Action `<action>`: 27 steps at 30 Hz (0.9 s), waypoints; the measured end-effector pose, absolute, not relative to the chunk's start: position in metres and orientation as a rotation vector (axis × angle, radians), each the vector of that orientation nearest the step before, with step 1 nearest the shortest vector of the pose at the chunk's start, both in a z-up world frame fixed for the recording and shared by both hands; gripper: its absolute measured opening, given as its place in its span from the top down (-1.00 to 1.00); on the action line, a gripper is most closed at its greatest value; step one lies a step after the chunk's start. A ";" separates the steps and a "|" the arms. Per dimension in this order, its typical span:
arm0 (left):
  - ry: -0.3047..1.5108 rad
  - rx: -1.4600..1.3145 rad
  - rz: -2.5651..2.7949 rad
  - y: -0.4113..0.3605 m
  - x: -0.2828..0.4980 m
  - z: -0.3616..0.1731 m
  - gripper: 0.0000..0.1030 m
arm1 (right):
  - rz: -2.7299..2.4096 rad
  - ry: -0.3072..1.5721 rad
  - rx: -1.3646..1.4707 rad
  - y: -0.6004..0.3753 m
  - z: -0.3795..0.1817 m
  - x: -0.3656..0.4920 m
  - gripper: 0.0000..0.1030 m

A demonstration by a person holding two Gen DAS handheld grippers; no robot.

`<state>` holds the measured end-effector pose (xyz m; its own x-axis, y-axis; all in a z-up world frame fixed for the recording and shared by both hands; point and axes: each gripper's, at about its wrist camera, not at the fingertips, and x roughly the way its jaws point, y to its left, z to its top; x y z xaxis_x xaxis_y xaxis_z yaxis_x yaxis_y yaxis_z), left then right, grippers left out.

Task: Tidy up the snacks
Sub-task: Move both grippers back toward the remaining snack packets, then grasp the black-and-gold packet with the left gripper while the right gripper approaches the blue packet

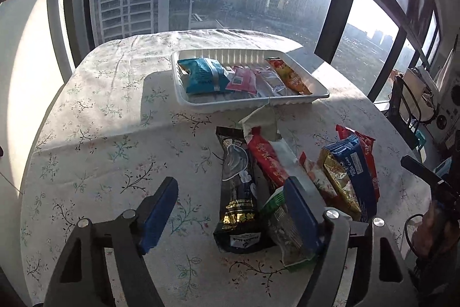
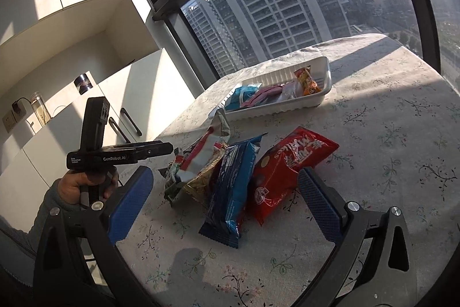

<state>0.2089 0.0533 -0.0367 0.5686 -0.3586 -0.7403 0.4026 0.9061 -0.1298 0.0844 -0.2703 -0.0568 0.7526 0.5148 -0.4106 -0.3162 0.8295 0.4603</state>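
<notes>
A: What are we reaching for with the left gripper [image 1: 230, 209]?

B: We judge it is the black bar [image 1: 238, 192], lying lengthwise at the near left of the pile. The jaws stand apart, with nothing pressed between the pads. The right pad [image 1: 302, 209] sits over the green packet [image 1: 283, 232] just beside the bar; the left pad [image 1: 159, 215] is over bare cloth.

A: How will the bar handle?

B: Light, we think, with a glossy film wrapper that could slide. The contents look stiff enough to keep it straight. We would take it across the middle, on the narrow sides, not by the crimped ends.

A: And the right gripper [image 2: 227, 200]?

B: Also unclenched, holding nothing. It points slightly down at the blue pack [image 2: 230, 192] and the red bag [image 2: 287, 169], which lie side by side between its pads. The bag looks puffy and soft; a hard squeeze could crush what is inside.

A: Where does it all go?

B: The white tray [image 1: 316, 84] at the far side of the table [image 1: 100, 134], already holding a few snacks. The hand [image 2: 83, 186] on the left gripper shows in the right view, tilted down toward the pile.
</notes>
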 end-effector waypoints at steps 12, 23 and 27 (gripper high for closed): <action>0.977 0.188 -0.471 0.031 0.243 -0.058 -0.32 | 0.475 0.571 0.395 -0.270 -0.058 0.090 -0.97; 1.044 0.291 -0.460 0.012 0.251 -0.076 0.35 | 0.474 0.584 0.378 -0.264 -0.058 0.091 -0.97; 1.033 0.315 -0.461 0.007 0.248 -0.076 0.44 | 0.467 0.591 0.369 -0.262 -0.058 0.092 -0.97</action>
